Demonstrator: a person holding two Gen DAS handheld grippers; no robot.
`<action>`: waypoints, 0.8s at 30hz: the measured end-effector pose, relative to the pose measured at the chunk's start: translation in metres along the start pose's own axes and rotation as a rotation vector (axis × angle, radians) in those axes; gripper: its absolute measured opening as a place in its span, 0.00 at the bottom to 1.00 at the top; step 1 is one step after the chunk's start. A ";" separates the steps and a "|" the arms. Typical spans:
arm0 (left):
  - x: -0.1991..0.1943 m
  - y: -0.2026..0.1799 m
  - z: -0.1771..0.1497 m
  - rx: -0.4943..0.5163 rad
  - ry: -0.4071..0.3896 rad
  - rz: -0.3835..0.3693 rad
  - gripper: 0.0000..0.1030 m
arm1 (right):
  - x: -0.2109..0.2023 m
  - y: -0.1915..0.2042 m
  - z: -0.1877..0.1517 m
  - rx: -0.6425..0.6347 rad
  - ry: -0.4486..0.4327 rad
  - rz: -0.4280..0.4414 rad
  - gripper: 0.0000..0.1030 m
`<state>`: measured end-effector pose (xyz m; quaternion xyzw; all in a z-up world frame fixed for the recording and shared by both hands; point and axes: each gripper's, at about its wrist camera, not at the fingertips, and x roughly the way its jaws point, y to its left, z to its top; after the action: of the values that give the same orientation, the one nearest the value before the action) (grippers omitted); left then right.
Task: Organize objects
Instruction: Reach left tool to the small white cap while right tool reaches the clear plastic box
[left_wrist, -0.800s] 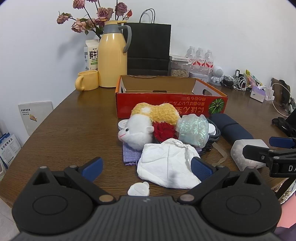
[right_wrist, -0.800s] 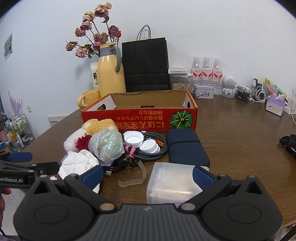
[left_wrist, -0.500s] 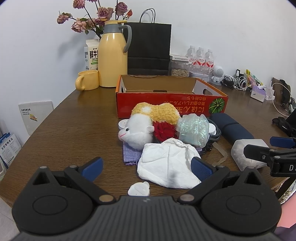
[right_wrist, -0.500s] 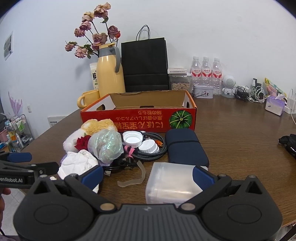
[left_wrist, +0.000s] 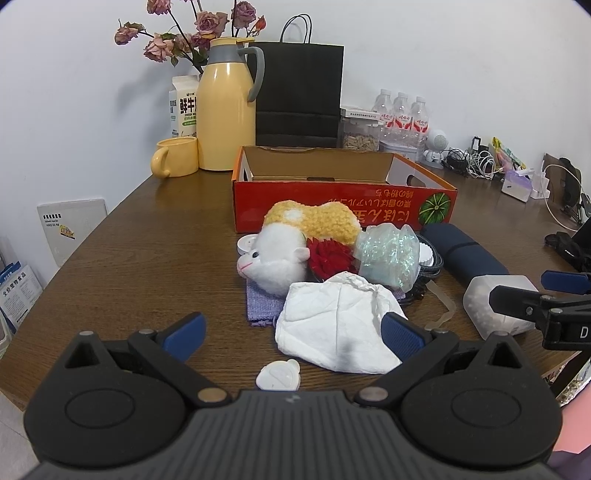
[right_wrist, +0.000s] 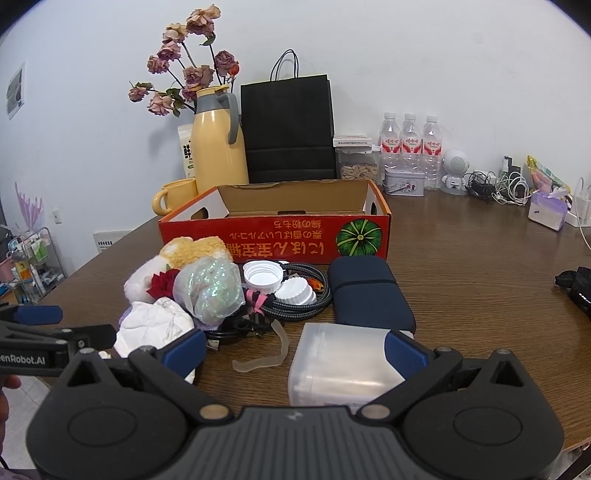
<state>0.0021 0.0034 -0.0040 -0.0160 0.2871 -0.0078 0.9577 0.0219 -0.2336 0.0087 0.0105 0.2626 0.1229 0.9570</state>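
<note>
Fingers of both grippers spread wide, empty: right gripper (right_wrist: 293, 349) nearest translucent white plastic box (right_wrist: 340, 363) at tabletop's near edge, left gripper (left_wrist: 293, 330) facing crumpled white cloth (left_wrist: 340, 326).

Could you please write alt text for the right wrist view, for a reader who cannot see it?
The open right gripper hovers over a translucent plastic box on a brown wooden table. Beyond lie a navy fabric pouch, white bottle caps and plush toys, before an empty red cardboard box.
</note>
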 end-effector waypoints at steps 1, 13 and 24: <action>0.000 0.000 0.000 0.000 0.000 0.000 1.00 | 0.000 0.000 0.000 0.000 0.000 0.000 1.00; 0.003 0.000 -0.003 0.000 0.006 0.005 1.00 | -0.001 0.001 -0.001 -0.009 -0.007 -0.008 1.00; 0.003 0.002 -0.004 -0.004 0.001 0.011 1.00 | 0.000 -0.001 -0.002 -0.006 -0.010 -0.011 1.00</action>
<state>0.0028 0.0047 -0.0093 -0.0166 0.2878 -0.0021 0.9576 0.0208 -0.2348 0.0070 0.0066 0.2577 0.1182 0.9590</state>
